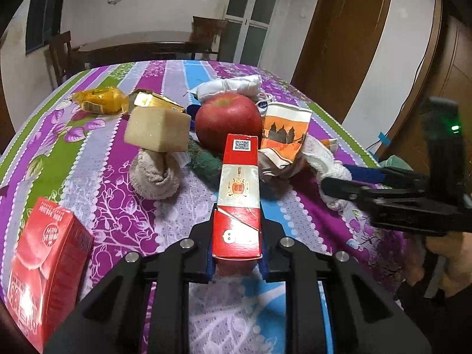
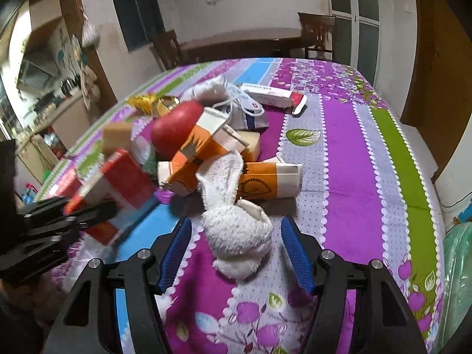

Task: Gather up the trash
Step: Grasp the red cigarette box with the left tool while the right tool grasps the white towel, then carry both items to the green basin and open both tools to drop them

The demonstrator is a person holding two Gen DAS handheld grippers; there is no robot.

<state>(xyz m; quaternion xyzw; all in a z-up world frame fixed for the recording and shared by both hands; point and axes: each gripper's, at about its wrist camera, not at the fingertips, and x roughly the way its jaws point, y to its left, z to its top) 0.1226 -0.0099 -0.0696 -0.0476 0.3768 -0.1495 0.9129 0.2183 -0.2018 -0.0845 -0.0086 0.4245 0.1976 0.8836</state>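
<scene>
Left gripper (image 1: 237,261) clamps the red carton (image 1: 238,206) before the apple (image 1: 228,122); right gripper (image 2: 236,253) jaws half-wide around the white sock (image 2: 239,236), untouched.

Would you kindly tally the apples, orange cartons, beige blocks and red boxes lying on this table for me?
Apples: 1
Orange cartons: 2
Beige blocks: 2
Red boxes: 2
Total: 7
</scene>
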